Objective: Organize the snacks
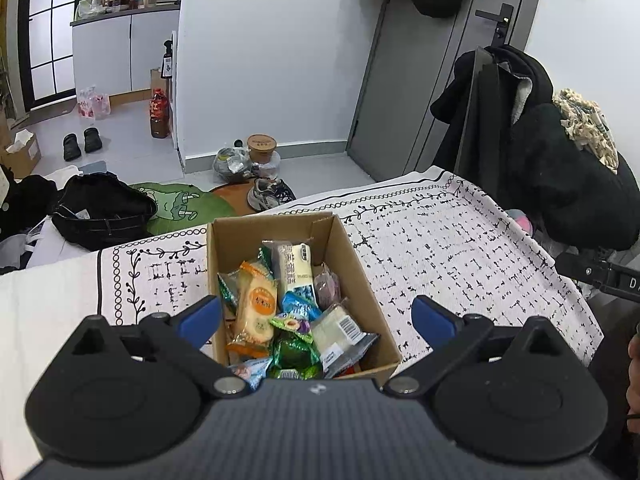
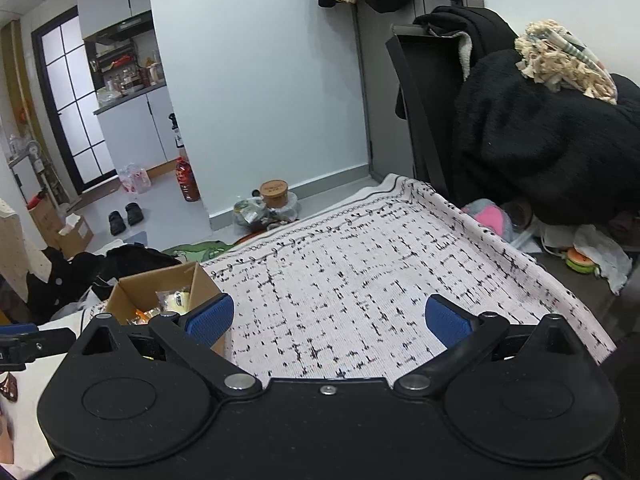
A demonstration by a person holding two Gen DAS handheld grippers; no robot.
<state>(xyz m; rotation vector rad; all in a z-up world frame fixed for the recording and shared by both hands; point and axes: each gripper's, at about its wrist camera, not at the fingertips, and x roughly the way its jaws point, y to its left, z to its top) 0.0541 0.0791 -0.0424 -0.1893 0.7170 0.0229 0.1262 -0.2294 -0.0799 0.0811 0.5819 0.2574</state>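
An open cardboard box point(image 1: 224, 248) stands on a white cloth with black marks point(image 1: 460, 248). Several wrapped snacks fill it: an orange-labelled pack point(image 1: 256, 312), a tall white pack with blue print point(image 1: 296, 268), a green foil pack point(image 1: 294, 354). My left gripper point(image 1: 316, 318) hovers over the box's near end, open wide, its blue pads to either side and nothing held. In the right wrist view the box point(image 2: 128, 294) sits at the left, behind the left pad. My right gripper point(image 2: 328, 318) stands open above bare cloth point(image 2: 360, 264), empty.
A chair piled with dark coats point(image 2: 540, 132) stands past the cloth's right edge. The floor beyond holds a black bag point(image 1: 104, 208), shoes point(image 1: 272, 194), a round lidded tub point(image 1: 262, 148) and a red bottle point(image 1: 160, 114). A grey door point(image 1: 420, 60) is at the back.
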